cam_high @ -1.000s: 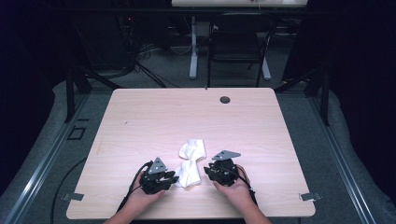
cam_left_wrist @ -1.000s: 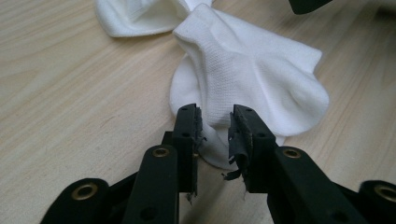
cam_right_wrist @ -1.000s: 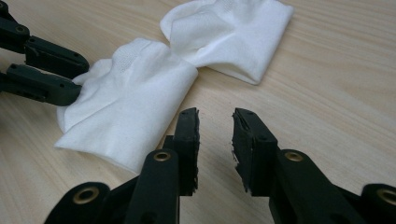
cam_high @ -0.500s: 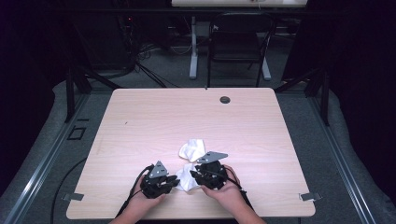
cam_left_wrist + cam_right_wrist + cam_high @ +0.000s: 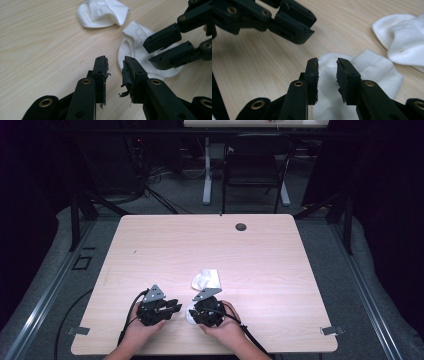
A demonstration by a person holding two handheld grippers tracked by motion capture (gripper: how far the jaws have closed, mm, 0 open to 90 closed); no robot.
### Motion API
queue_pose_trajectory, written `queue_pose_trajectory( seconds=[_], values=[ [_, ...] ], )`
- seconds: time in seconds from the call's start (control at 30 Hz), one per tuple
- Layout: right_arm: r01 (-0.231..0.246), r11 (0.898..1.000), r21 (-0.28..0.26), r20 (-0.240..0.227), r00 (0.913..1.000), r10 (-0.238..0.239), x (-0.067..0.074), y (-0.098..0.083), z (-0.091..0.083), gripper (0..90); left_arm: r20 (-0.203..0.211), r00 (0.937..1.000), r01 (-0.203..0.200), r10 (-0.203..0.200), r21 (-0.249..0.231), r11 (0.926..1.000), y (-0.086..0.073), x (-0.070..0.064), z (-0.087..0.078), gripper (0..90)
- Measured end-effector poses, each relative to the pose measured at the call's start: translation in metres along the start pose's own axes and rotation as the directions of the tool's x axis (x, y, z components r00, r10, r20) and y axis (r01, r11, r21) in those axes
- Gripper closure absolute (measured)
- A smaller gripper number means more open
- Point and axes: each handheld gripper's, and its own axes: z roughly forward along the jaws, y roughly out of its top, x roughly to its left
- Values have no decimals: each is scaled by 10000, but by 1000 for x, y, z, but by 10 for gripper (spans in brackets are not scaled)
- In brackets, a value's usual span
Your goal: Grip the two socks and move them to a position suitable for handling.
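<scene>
High view: two white socks lie on the light wood surface [image 5: 150, 250], toward its near edge. The far sock [image 5: 207, 278] sits crumpled just beyond the right claw [image 5: 196, 311]; the near sock [image 5: 190, 315] peeks out as a small white patch under that claw's tips. The left claw [image 5: 172, 308] rests beside it, apart from the fabric, held by the person's left hand [image 5: 137, 332]; the right hand [image 5: 225, 327] holds the other.

Left gripper view: the left claw [image 5: 115, 68] stands with a narrow gap between its jaws, nothing in it, its worn pads fraying. Its tips are at the edge of the near sock [image 5: 135, 48], a flat ribbed white piece with a rounded end. The far sock [image 5: 102, 12] is bunched, one fold raised.

Right gripper view: the right claw [image 5: 327, 68] is slightly parted above the near sock [image 5: 372, 70], fabric visible between the jaws; whether the pads touch it cannot be told.
</scene>
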Motion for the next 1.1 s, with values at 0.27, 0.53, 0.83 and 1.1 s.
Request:
queue_pose_trajectory(
  seconds=[0.27,0.53,0.83,1.1],
  values=[
    [338,9991,272,199,9992,-343,3,-7,11,692,-150,9997,199,-197,99,9998,0,6,-1,695],
    [1036,9945,180,775,9915,-1047,8,-13,14,740,-94,9997,213,-213,33,9998,0,5,-1,670],
    [462,9989,-75,878,9951,-454,4,-14,14,848,18,9998,175,-176,134,9998,-1,2,2,657],
    [-354,9985,-427,468,9982,374,-3,-11,6,862,207,9997,111,-116,218,9997,-1,-3,7,641]
  ],
)
